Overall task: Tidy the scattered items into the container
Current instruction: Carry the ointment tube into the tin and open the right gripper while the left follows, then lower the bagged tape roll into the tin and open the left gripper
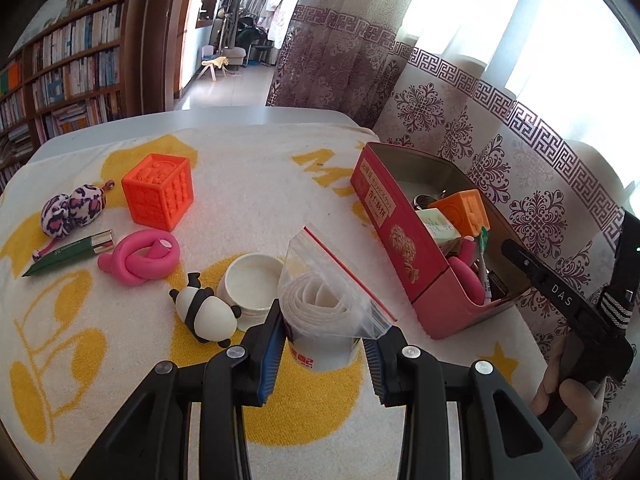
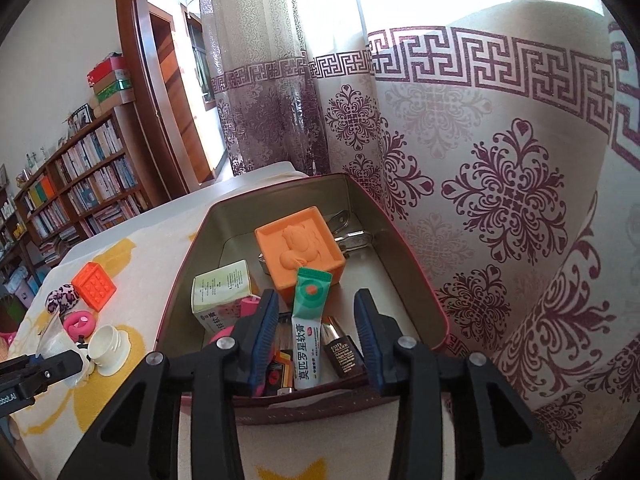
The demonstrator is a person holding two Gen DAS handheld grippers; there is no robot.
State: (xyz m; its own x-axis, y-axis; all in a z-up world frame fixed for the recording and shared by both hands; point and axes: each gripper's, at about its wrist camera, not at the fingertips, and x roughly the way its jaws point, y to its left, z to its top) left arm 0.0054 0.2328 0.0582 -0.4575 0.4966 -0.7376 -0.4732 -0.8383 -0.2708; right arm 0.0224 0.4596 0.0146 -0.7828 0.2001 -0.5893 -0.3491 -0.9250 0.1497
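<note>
Six loose items lie on the towel (image 1: 248, 184). Going left to right: a spotted plush (image 1: 72, 209), a green tube (image 1: 66, 253), an orange cube (image 1: 159, 190), a pink knot (image 1: 141, 256), a panda (image 1: 205, 314) and a white jar (image 1: 253, 283). Next comes the left gripper (image 1: 323, 344), its fingers closed narrowly on a clear bag (image 1: 332, 294) of rolled white material, held just above the towel near the jar. Further right stands the red tin (image 1: 404, 248), already part filled with a second orange block, cartons and tubes. The right gripper (image 2: 317, 336) hovers over the tin's near end with fingers wide and nothing between them.

The step in hand appears to be carrying the bag to the tin. To do it well, I would lift enough for the bag's loose top to clear the tin's rim, travel right, and release over the emptier far end by the metal clips (image 2: 352, 236). The right gripper should move aside first, since it sits over the drop zone. The bag is soft and may sag, so the grip should stay firm until it is inside.
</note>
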